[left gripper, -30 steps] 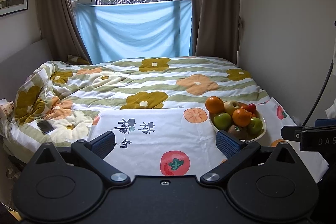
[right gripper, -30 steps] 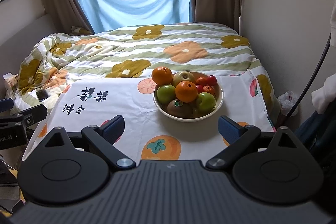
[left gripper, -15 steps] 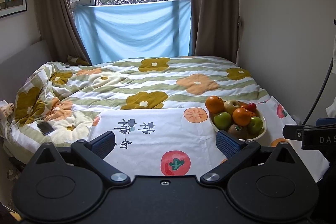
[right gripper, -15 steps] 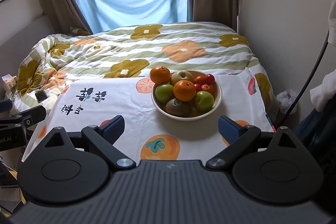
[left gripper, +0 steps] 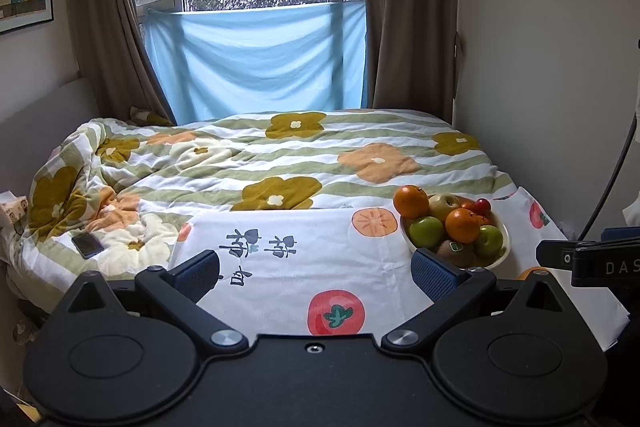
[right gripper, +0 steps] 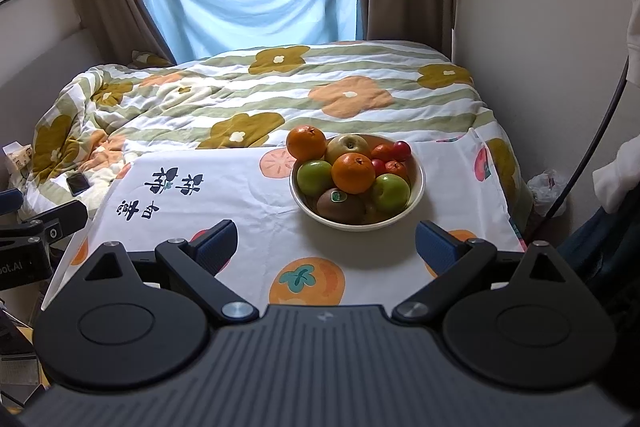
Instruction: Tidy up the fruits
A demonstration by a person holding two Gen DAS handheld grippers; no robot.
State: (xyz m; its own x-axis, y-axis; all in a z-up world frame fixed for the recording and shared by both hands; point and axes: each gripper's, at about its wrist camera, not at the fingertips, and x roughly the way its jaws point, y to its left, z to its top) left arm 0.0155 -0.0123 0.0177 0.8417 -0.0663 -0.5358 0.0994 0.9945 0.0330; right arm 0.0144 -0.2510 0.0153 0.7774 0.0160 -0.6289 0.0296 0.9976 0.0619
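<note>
A cream bowl [right gripper: 416, 197] heaped with fruit stands on a white fruit-print cloth [right gripper: 248, 211] at the bed's foot. Two oranges [right gripper: 353, 173], green apples [right gripper: 391, 191], a yellowish apple [right gripper: 348, 147], a kiwi [right gripper: 340, 205] and small red fruits [right gripper: 401, 148] fill it. My right gripper [right gripper: 326, 247] hangs open just short of the bowl, nothing between its fingers. In the left wrist view the bowl [left gripper: 502, 251] sits to the right, beyond my open, empty left gripper [left gripper: 316, 273]. The right gripper's body [left gripper: 588, 261] shows at that view's right edge.
A rumpled floral duvet [left gripper: 280, 163] covers the bed beyond the cloth. A dark phone [left gripper: 87, 245] lies on the duvet at left. The wall [right gripper: 540, 27] runs close along the right side, with a black cable [right gripper: 588, 155] and a plastic bag [right gripper: 546, 187] beside the bed.
Both views have shifted slightly. The bowl now sits a little lower and more to the left in the right wrist view. Both grippers stay open.
</note>
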